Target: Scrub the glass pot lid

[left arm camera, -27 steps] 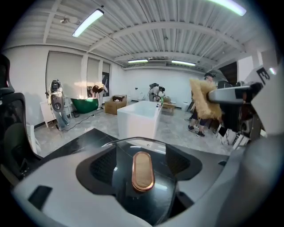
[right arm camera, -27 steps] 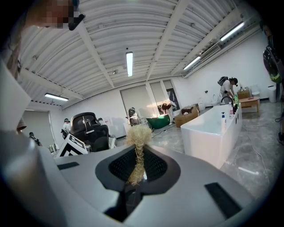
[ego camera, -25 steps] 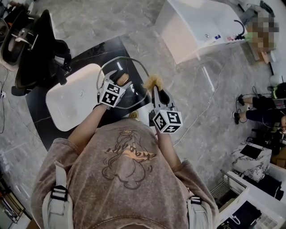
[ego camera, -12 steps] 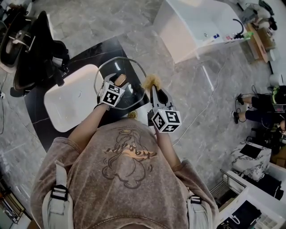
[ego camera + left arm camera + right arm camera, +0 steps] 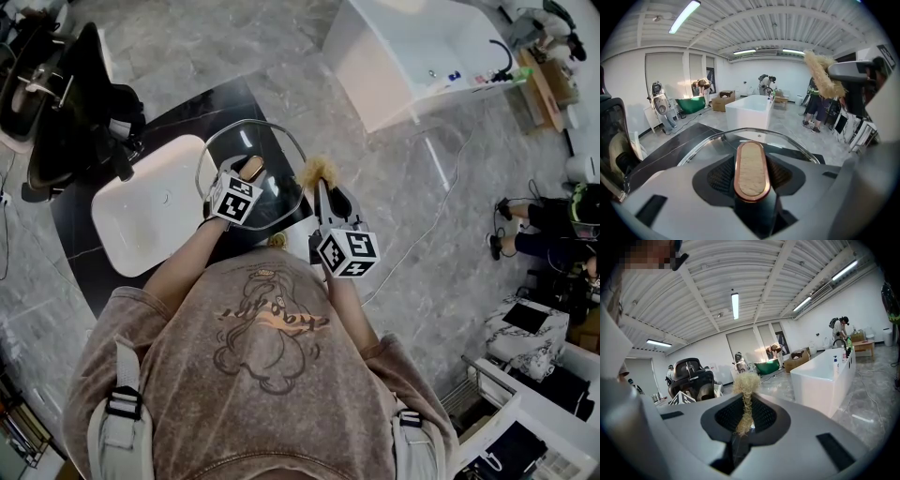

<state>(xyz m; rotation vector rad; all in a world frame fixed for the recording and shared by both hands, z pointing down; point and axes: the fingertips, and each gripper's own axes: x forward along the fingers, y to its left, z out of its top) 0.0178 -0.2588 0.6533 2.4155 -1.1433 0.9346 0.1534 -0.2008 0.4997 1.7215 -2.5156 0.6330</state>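
Since a second ago the left claw has dropped a little onto the glass pot lid, and its jaws have just been closing. They now grip the lid handle, an oval knob with a copper rim and pale inlay, pads against both its sides. The lid is at the right edge of the black table, just beside the white basin. The right claw has barely shifted. It is clamped on a straw-coloured scrub brush, whose frayed tuft stands up past the jaws. The brush is held just right of the lid rim; contact not clear.
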